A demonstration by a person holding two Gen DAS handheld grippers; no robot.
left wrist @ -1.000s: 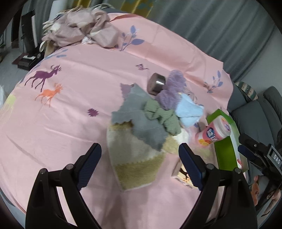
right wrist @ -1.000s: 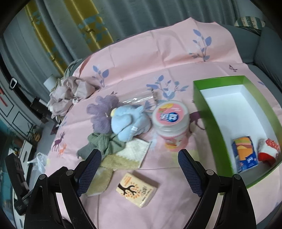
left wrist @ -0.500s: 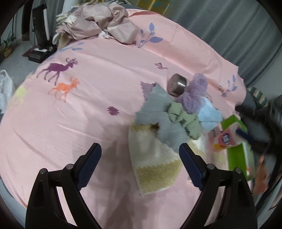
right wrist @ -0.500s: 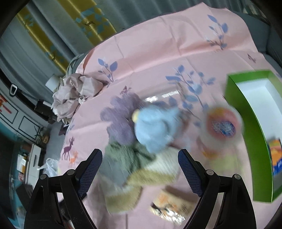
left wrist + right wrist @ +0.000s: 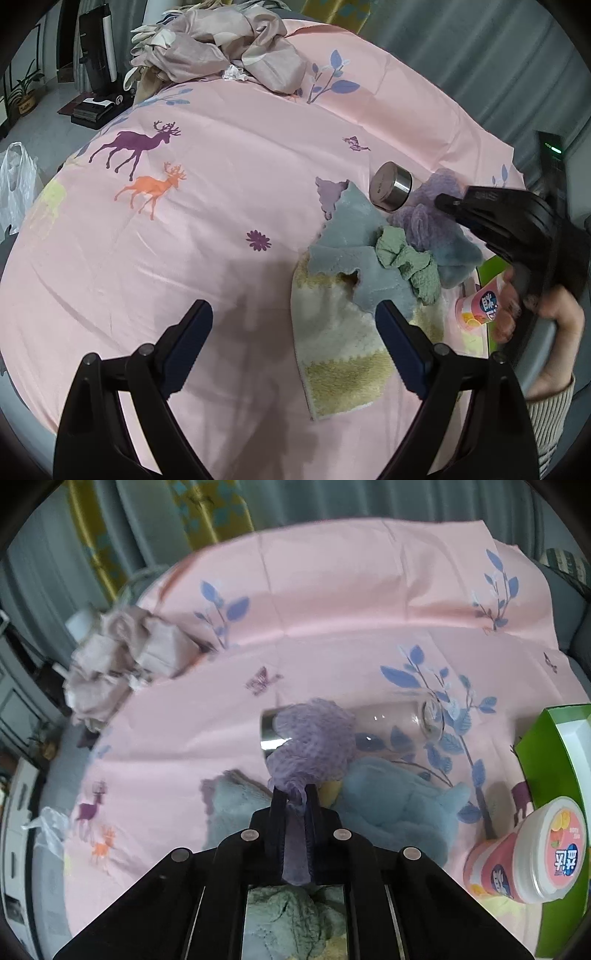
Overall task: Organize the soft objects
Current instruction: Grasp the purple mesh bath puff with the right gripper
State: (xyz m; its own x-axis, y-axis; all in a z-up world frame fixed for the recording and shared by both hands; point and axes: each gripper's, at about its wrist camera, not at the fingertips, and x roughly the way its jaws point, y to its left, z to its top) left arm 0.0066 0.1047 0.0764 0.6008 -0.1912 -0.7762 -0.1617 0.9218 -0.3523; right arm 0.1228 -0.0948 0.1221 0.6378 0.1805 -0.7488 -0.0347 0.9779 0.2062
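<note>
A: We see the pink printed sheet (image 5: 229, 155) spread over the whole surface, a crumpled beige cloth (image 5: 221, 51) at its far edge and a green box (image 5: 554, 738) at the right.

B: Nearer us, the soft pile: the cream-and-yellow towel (image 5: 340, 354) lowest, the grey cloth (image 5: 354, 251) and green cloth (image 5: 406, 258) on it, the blue plush (image 5: 399, 805) beside them.

A: Our right tool (image 5: 295, 797) has just closed, its jaws pinching the purple cloth (image 5: 314, 734), which lies against a clear bottle (image 5: 391, 720).

B: Our left tool (image 5: 295, 317) stands wide open over the sheet, holding nothing, one finger above the towel.

A: A pink tub (image 5: 532, 853) stands by the box.
</note>
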